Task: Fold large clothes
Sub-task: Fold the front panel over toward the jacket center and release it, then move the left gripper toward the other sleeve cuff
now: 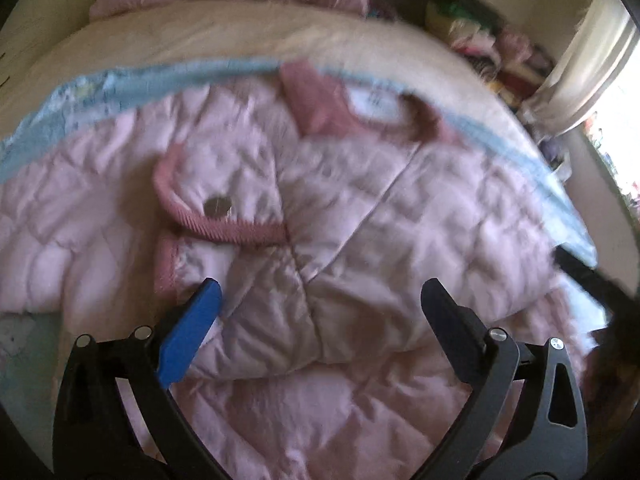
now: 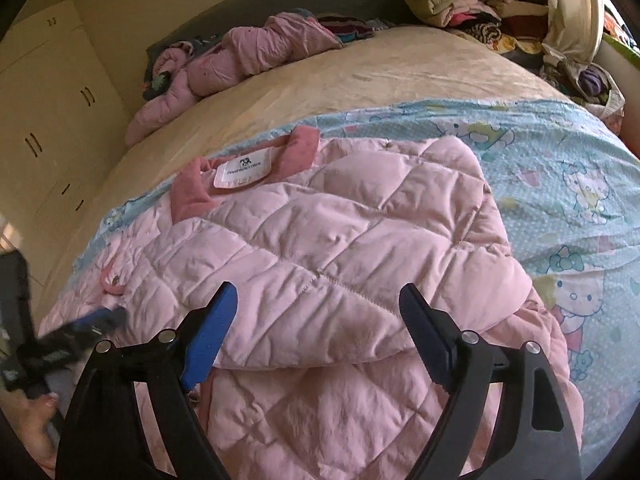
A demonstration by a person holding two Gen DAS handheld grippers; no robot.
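Observation:
A pink quilted jacket (image 1: 360, 208) lies on a light blue cartoon-print sheet (image 2: 560, 168) on the bed, its dark pink collar (image 2: 304, 144) and white label pointing away from me. One side is folded over the front (image 2: 320, 232). A ribbed cuff with a metal snap (image 1: 218, 206) lies on the chest. My left gripper (image 1: 322, 288) hangs open just above the jacket, nothing between its fingers. My right gripper (image 2: 319, 291) is open too, over the folded edge, gripping nothing. A blurred blue finger (image 2: 100, 317) of the left gripper shows at the left of the right wrist view.
A beige bedspread (image 2: 320, 92) covers the far half of the bed. A second pink jacket (image 2: 240, 60) lies crumpled near the headboard. A pile of mixed clothes (image 2: 472, 0) sits at the far right corner. Cream cupboards (image 2: 52, 100) stand on the left. A person's hand (image 2: 36, 420) is at lower left.

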